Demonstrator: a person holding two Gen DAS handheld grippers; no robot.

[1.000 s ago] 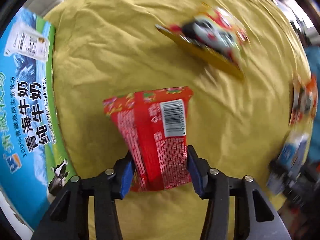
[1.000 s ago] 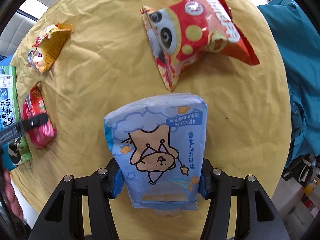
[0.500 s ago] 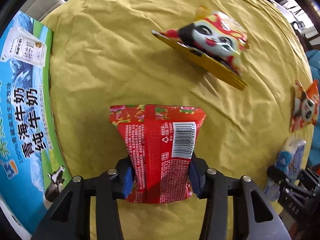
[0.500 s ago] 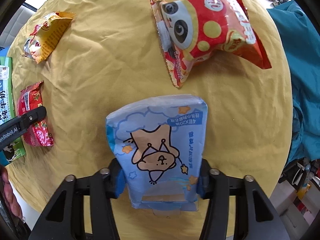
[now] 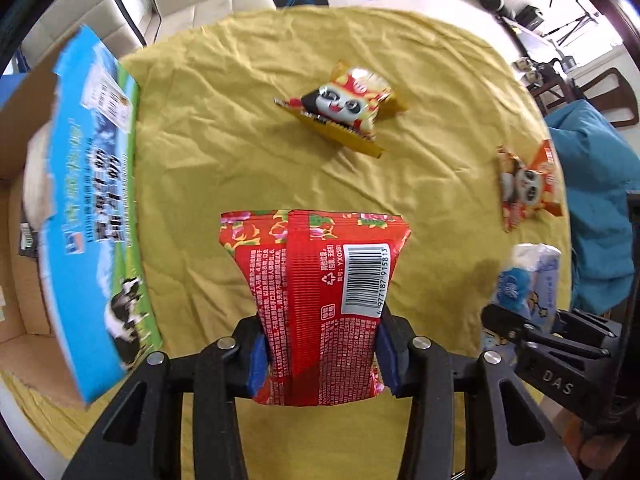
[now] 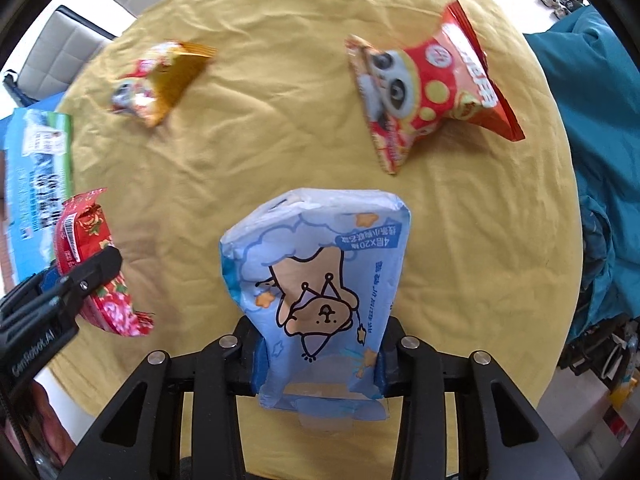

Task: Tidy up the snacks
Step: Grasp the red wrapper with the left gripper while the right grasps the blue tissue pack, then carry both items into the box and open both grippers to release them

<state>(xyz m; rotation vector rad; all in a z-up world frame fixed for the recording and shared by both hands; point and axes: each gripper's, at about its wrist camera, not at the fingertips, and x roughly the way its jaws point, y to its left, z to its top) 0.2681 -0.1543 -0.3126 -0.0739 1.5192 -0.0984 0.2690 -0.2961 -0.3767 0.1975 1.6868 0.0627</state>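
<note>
Snacks are mid-sort here: the left gripper [image 5: 320, 356] has its fingers clamped on the lower end of a red packet [image 5: 316, 300], barcode side up, held clear above the yellow cloth [image 5: 224, 152] that covers the bench. The right gripper [image 6: 318, 354] grips a pale blue pack [image 6: 320, 288] printed with a cartoon bear, also lifted off the cloth. In the left wrist view, a blue and green milk carton box [image 5: 92, 208] stands at about nine o'clock, its cardboard inside showing past the flap; it looks like the place the snacks go, though blur there makes that hard to confirm. Two bags lie loose on the cloth: a gold panda bag [image 5: 344, 104] at twelve o'clock and an orange panda bag [image 6: 428, 96] at one o'clock in the right wrist view. To do this step well, carry the red packet toward nine o'clock high enough to clear the box wall, keep the squeeze steady since the foil is slick and held only near its end, and release it low inside. The right gripper should wait well apart so the two packs do not collide at the opening.
</note>
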